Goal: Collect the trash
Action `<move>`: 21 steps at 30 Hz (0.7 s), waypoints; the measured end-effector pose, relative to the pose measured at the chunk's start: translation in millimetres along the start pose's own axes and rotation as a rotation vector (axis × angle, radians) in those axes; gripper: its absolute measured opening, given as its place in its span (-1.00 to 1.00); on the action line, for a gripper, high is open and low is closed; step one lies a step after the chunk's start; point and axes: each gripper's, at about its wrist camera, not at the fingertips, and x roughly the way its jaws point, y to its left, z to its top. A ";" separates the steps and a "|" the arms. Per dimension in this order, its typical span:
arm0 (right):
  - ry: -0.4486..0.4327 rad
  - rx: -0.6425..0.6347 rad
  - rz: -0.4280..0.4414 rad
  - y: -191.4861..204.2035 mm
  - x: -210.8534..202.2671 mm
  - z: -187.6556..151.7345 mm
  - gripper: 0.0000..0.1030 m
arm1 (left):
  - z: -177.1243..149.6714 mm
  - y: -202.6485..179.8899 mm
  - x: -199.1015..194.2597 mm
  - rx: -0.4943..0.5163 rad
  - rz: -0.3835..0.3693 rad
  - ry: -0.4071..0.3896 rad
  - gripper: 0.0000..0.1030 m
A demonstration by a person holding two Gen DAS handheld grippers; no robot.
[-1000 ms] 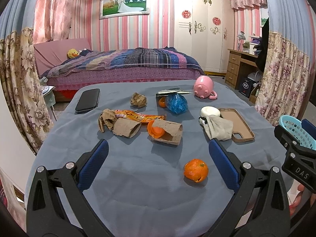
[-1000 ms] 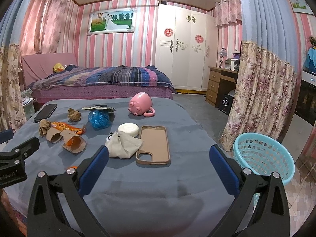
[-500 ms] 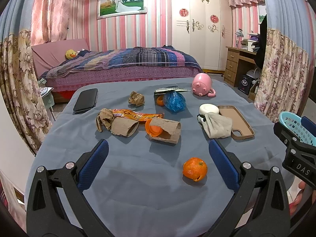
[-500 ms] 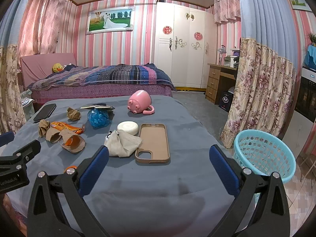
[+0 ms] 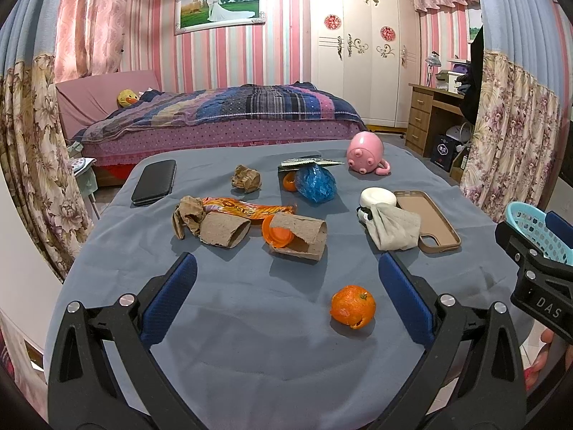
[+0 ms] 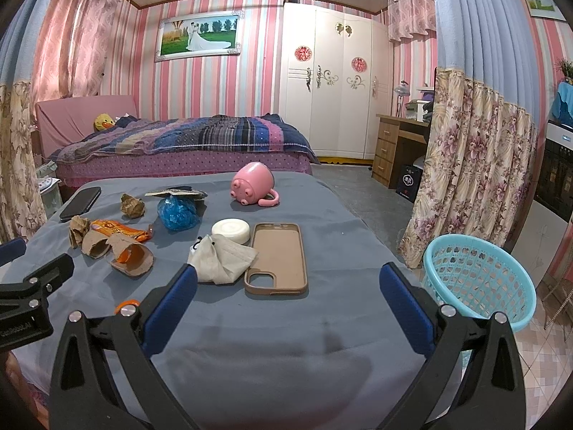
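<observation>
Trash lies on the blue-grey table: a mandarin with torn peel, two flattened cardboard tubes, an orange snack wrapper, crumpled brown paper, a blue plastic wad and a used face mask. A light blue basket stands on the floor right of the table. My left gripper is open and empty above the near table, the mandarin just inside its right finger. My right gripper is open and empty near the mask.
A black phone, a pink pig mug, a white round tin and a tan phone case also sit on the table. A bed stands behind it, and flowered curtains hang on both sides.
Both grippers have shifted slightly, so the table items sit a little lower and nearer in view. Nothing on the table has moved.
</observation>
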 end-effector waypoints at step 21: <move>0.002 0.002 0.000 -0.9 0.0 0.3 0.93 | -3.7 -4.9 0.4 0.009 -0.003 0.000 0.90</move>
